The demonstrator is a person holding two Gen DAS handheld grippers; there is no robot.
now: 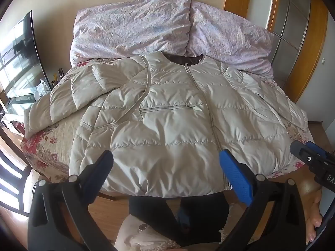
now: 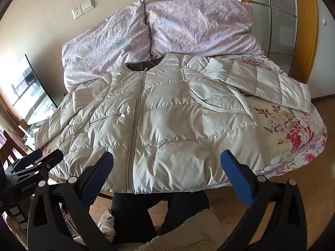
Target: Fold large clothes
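Observation:
A cream quilted puffer jacket [image 1: 167, 121] lies face up on the floral bed, zipped, collar toward the pillows, hem at the near edge. It also shows in the right wrist view [image 2: 159, 125]. Its left sleeve [image 1: 69, 98] is bunched toward the bed's left edge; its right sleeve [image 2: 261, 81] stretches out to the right. My left gripper [image 1: 166, 167] is open and empty, hovering above the hem. My right gripper [image 2: 167, 167] is open and empty above the hem too. Each gripper shows at the edge of the other's view, the right one [image 1: 314, 161] and the left one [image 2: 31, 167].
Two lilac pillows [image 1: 167, 27] lean on the wall behind the jacket. The floral bedspread [image 2: 293, 129] shows on the right. A television [image 1: 18, 54] stands left of the bed. A wooden-framed glass door [image 2: 282, 21] is at the right. The person's dark legs [image 2: 157, 213] stand at the bed's foot.

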